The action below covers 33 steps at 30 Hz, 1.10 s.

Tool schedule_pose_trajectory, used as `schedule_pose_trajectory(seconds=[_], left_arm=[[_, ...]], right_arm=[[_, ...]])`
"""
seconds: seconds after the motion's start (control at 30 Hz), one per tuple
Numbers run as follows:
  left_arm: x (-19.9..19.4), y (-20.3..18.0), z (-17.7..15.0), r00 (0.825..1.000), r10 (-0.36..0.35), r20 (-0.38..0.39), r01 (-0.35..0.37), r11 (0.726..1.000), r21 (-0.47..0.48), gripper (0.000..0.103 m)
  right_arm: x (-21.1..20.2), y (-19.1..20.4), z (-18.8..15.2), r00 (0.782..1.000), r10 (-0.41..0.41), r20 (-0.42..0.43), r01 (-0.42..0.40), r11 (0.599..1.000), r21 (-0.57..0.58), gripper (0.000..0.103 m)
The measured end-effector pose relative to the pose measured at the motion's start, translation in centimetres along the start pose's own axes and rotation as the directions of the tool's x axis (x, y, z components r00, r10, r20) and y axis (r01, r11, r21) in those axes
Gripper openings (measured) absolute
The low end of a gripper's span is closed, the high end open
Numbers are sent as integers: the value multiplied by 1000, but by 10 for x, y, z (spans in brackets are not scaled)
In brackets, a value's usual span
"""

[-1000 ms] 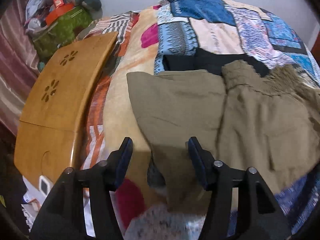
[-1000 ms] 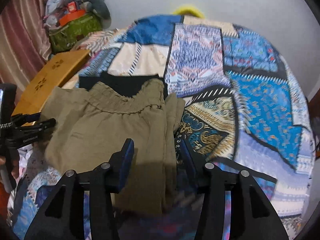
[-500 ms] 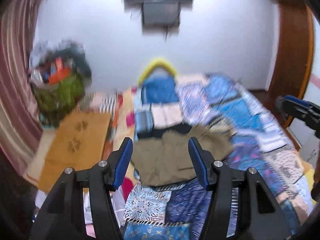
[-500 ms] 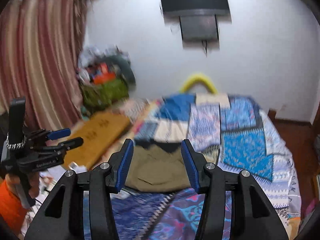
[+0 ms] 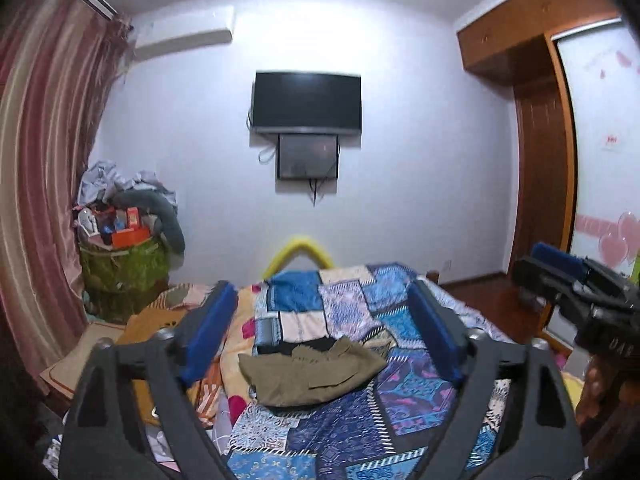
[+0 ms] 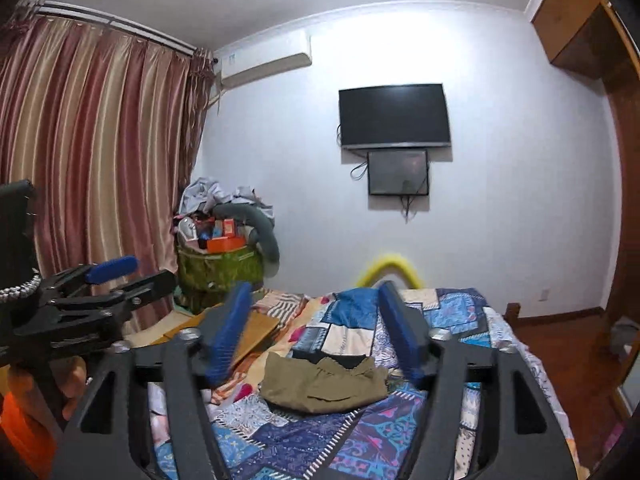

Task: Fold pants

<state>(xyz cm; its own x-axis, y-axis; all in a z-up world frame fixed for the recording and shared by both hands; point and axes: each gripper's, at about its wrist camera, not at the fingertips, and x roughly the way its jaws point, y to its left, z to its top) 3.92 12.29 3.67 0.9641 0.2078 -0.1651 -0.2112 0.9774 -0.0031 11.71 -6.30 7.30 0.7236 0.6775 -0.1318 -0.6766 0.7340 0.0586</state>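
Note:
The olive pants [image 5: 312,372] lie folded into a compact bundle on the patchwork quilt [image 5: 360,304], with a black garment [image 5: 280,347] showing at their far edge. My left gripper [image 5: 321,286] is held high and well back from them; its jaws are opening and hold nothing. The right wrist view shows the same pants [image 6: 324,384], with my right gripper [image 6: 315,286] also raised, its jaws opening on nothing. Each gripper appears in the other's view: the right gripper [image 5: 536,268] at the right edge, the left gripper [image 6: 136,276] at the left edge.
A wooden lap table [image 6: 256,328] lies on the bed's left side. A green hamper [image 5: 124,268] piled with things stands in the corner by the striped curtain [image 6: 92,152]. A television [image 5: 307,102] hangs on the far wall. A wooden wardrobe [image 5: 536,160] stands at the right.
Both grippers have lifted up and drawn back from the pants, tipping from a downward look at the bed to a level look at the wall. Both pairs of jaws stand wider.

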Motion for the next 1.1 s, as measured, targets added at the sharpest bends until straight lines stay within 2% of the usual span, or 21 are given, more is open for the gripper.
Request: schedule_pose_trajectory(seconds=[0.2,0.77,1.1], left_arm=[[-23,-11,-3,999,11,34,-11,1000,14,103],[-31,-18,-9,999,10,41,-10,1000,17,103],[-24,-17,-14,1000,-3,12,3,1000,5,103]], right_arm=[[-6,-6,-8,998,-60,11,60,996,62,103],[-24,-2,-14,995,-96,5,96,993,64,103],[-25,-4,-17,995,-96,-15,97,992,80,103]])
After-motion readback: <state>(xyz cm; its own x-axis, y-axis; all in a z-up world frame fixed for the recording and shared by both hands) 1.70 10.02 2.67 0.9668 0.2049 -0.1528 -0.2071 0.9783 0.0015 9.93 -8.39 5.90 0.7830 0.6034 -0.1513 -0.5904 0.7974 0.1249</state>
